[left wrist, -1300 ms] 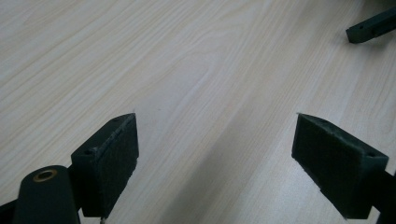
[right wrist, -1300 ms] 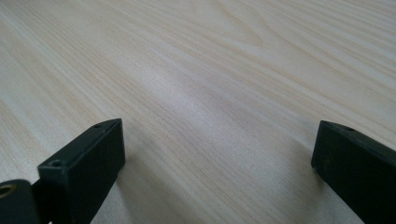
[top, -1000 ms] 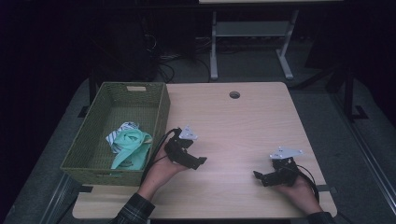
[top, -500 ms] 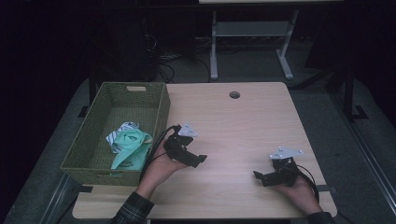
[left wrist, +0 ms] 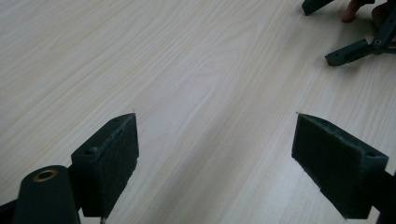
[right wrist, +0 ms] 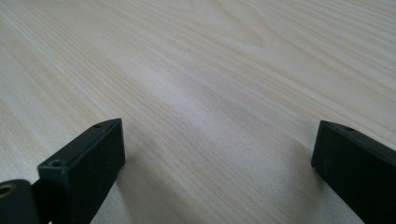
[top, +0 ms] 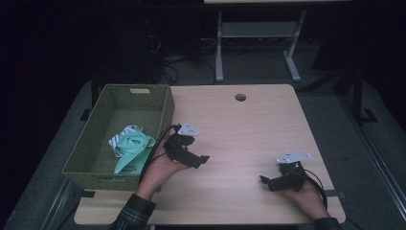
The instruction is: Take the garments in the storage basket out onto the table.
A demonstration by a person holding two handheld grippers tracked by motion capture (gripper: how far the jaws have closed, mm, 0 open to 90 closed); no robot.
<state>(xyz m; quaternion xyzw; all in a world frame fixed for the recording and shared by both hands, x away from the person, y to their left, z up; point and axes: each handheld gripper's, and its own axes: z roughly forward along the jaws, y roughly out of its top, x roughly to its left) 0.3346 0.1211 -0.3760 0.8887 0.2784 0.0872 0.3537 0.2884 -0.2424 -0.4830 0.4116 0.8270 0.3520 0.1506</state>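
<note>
Light wood table (top: pixel 249 124), pale grain, round cable hole (top: pixel 240 97) at 12 o'clock near far edge. Dark grey floor (top: pixel 335 110) around table. White metal frame (top: pixel 253 48) of second table at 12 o'clock, beyond far edge. Cable tangle (top: pixel 179 60) on floor at 11 o'clock. Room dim, background black; light falls on tabletop.

the black two-jaw left gripper (top: pixel 200 161) and its black right gripper (top: pixel 266 181) twin each carry a grey three-cornered plate and a black cable; textured pads (left wrist: pixel 120 161) line the jaws; a dark plaid sleeve (top: pixel 131 213) covers the left forearm.
</note>
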